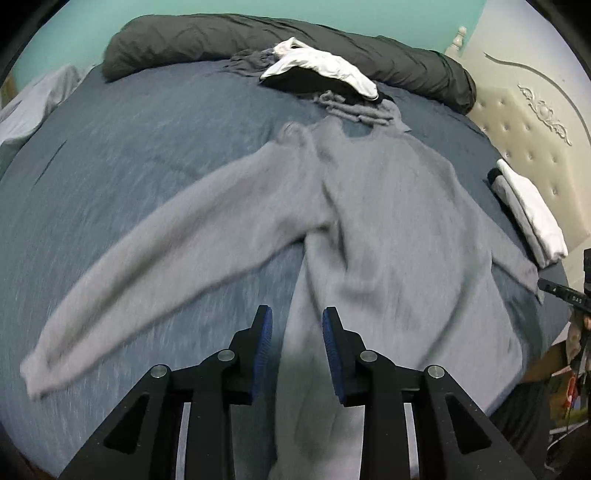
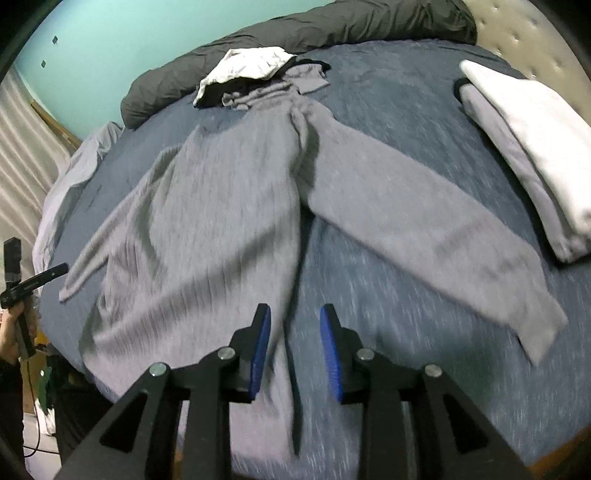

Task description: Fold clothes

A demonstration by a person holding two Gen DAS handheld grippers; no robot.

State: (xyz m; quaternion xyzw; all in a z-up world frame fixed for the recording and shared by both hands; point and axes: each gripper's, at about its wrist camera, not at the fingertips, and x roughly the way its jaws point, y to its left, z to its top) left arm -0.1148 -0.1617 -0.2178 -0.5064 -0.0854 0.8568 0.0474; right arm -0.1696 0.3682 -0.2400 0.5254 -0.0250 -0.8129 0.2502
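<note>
Grey sweater [image 1: 369, 221] is lying flat on the bed [image 1: 147, 155], body running from the near edge toward the far side, both sleeves [image 1: 155, 258] spreading outward like a wide V. Fabric is ribbed, plain grey, lightly wrinkled around the shoulders; the collar end is lying toward the far clothes heap. In the right wrist view the right sleeve [image 2: 424, 236] is angling away toward the near right, cuff lying flat on the sheet. Both views are motion-blurred.

Left gripper [image 1: 297, 347] is hanging over the sweater's near hem, jaws part-spread, blue pads [image 1: 264, 354] showing, nothing pinched between them. Right gripper [image 2: 294, 347] is sitting over the hem's right edge, jaws likewise part-spread and gripping nothing. Whether the fingertips are touching cloth I cannot tell.

Bed is wearing a dark blue heathered sheet. A dark grey duvet [image 1: 221, 37] is lying rolled along the far edge against a teal wall [image 1: 258, 7]. A cream tufted headboard [image 1: 535, 122] is standing at the right.

A loose heap of clothes [image 1: 325, 77], white on top with black and grey beneath, is sitting just beyond the collar, touching it. A folded stack [image 2: 524, 147], white over grey, is lying near the headboard, apart from the right sleeve. Pale bedding [image 2: 70, 184] is bunching at the left edge. Person's hand [image 2: 11, 332] is showing at the left rim of the right wrist view, holding the other gripper's handle.
</note>
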